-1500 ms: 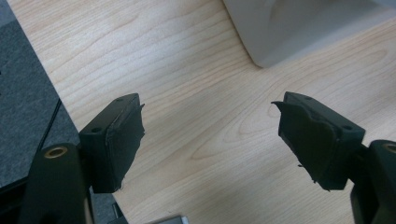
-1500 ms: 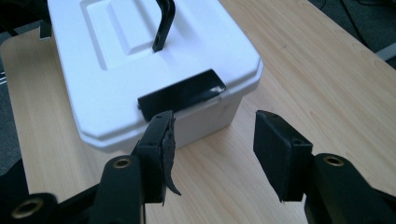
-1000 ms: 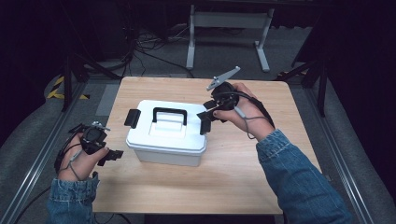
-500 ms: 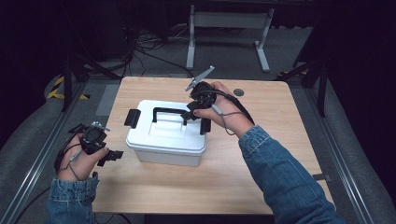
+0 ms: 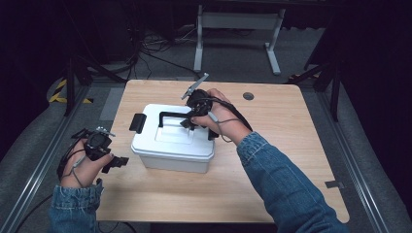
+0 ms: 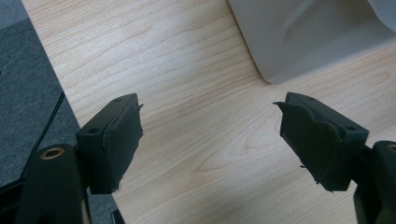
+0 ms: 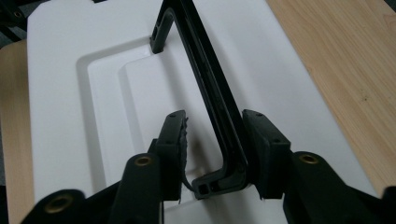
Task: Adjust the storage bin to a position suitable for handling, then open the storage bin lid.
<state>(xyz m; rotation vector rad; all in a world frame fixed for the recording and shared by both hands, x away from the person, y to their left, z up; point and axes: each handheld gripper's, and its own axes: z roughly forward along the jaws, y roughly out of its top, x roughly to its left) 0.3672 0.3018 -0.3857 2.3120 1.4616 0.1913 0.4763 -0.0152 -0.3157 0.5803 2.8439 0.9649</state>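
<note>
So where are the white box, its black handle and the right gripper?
Box (image 5: pixel 170 155): high view, on its front wall.
Handle (image 7: pixel 208 81): right gripper view, on the long bar.
Right gripper (image 7: pixel 215 140): right gripper view, midway between its fingertips, the handle between them.

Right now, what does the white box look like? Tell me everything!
The white box looks like smooth plastic. Its lid is shut and has a sunken rectangle in the middle. A black handle stands upright on top, and black latches sit on both ends. It rests flat on the wooden table, near the middle. The right gripper has its fingers on both sides of the handle near one end and has just been closing; one finger looks against it, the other keeps a small gap.
</note>
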